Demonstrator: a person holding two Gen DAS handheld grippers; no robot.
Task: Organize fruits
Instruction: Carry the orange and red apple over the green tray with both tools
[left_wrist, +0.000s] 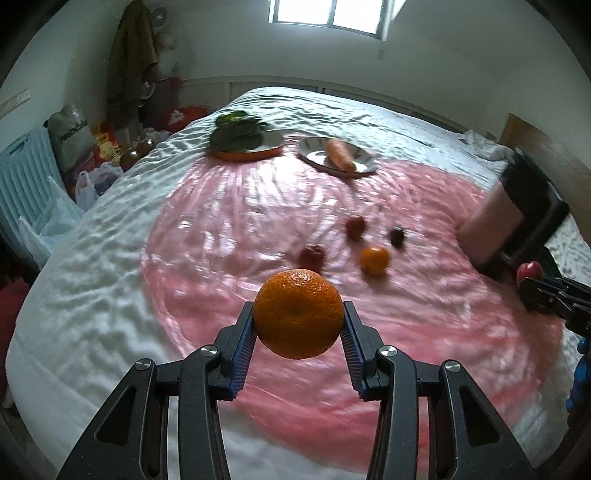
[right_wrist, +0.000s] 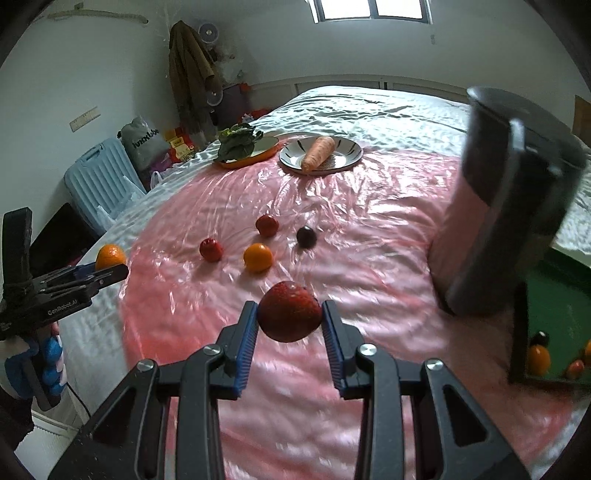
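Left wrist view: your left hand-held gripper is pinching a round, dimpled orange between its blue ribbed pads, clear above the glossy pink plastic sheet spread over the white bed. Loose on the sheet ahead: a small orange mandarin, two small red fruits and a dark purple plum-like fruit, all blurred. Further back, a round orange-rimmed dish of dark leafy greens sits beside a white plate with a long carrot. At the right edge, your right hand-held gripper shows side-on with a red fruit at its tip; a grey-and-pink cylinder lies tilted behind it.

Right wrist view: your right hand-held gripper is pinching that dark red, strawberry-shaped fruit on both sides, above the pink sheet. The four loose fruits lie beyond it, apart from each other: mandarin, red ones, purple one. Greens dish and carrot plate sit at the far end. The left hand-held gripper enters from the left with the orange. Bottom right, a green-lined box holds several small fruits, too blurred to identify.
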